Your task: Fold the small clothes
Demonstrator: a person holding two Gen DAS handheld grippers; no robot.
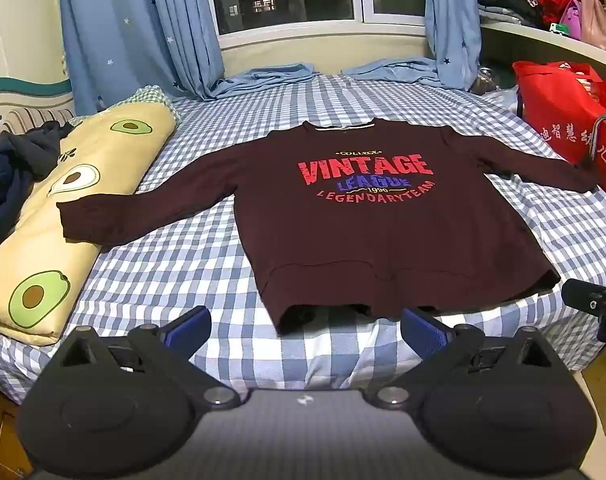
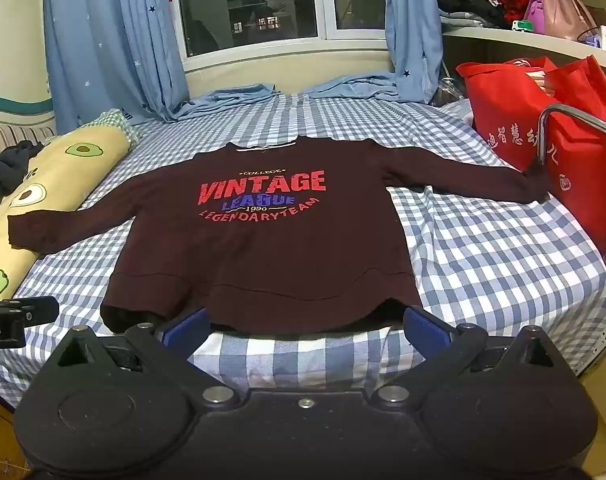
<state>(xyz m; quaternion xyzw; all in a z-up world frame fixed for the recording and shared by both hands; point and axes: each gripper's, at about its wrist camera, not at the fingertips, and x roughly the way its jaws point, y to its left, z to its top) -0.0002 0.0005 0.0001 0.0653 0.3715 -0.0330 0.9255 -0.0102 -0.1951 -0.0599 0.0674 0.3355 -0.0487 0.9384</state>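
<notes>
Two tools, the left tool [image 1: 305, 330] and right tool [image 2: 305, 326], hang released at the sweatshirt's [image 1: 367, 232] six-o'clock hem. It lies flat on the bed [image 1: 183, 264]. Risk: pads may pinch the bedsheet too.

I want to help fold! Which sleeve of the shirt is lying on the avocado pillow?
The sleeve stretched toward the picture's left; its cuff rests on the avocado pillow. The other sleeve reaches the red bag.

You have one maroon sweatshirt [image 1: 367, 224] at frame centre, one avocado-print quilt [image 1: 63, 216] at left, two red bags [image 2: 543, 128] at right, and two blue curtains [image 1: 139, 28] at top.
</notes>
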